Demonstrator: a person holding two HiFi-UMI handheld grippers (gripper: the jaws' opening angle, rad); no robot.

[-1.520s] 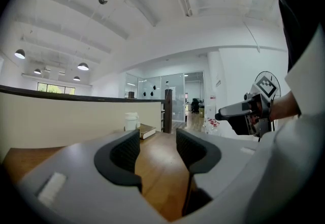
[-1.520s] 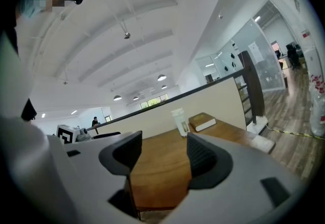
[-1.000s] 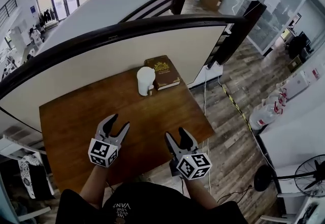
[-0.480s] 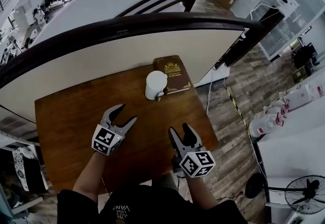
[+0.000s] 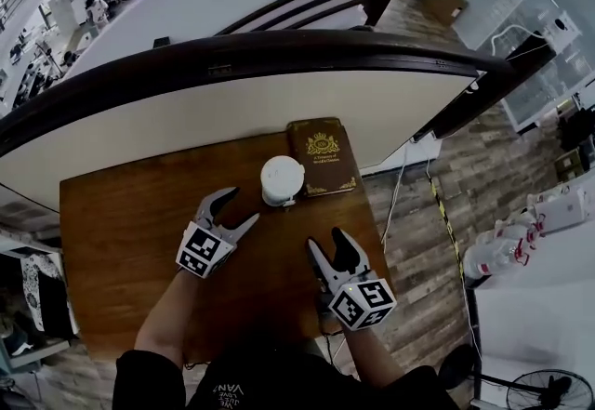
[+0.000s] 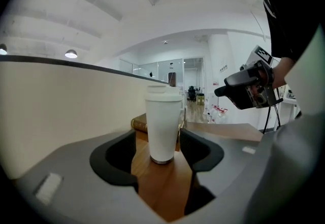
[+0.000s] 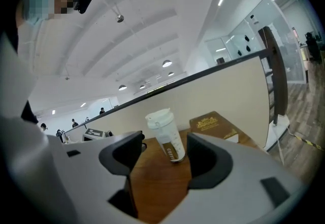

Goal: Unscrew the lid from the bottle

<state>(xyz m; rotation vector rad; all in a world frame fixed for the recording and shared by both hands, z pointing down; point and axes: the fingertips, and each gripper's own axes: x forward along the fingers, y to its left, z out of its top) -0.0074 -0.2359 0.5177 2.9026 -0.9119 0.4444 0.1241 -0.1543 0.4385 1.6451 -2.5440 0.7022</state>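
Table (image 5: 121, 241) of dark wood carries everything, set against a pale partition. A brown hardback book (image 5: 323, 157) with a gold crest lies flat at the table's far right corner. Touching or just beside the book's left edge stands the white bottle (image 5: 280, 180), upright, its lid (image 6: 163, 93) screwed on, so the unscrewing has not begun.

Both tools are short of it. The left gripper (image 5: 240, 208) is near the bottle and points at it. Its jaws are opening, and the bottle shows through the gap but lies beyond the tips, with nothing between them. The right gripper (image 5: 325, 241) sits nearer the person, at the table's near edge, its jaws parted about as wide and likewise empty.

The step in hand looks like the approach. Probably one gripper should close on the smooth body low down, with the bottle centred between the jaws, to keep it from turning or tipping toward the book. The other should then take the lid squarely at its rim, above the body. Since the lid's edge carries a small tab in the right gripper view, the jaws should clear it before twisting.
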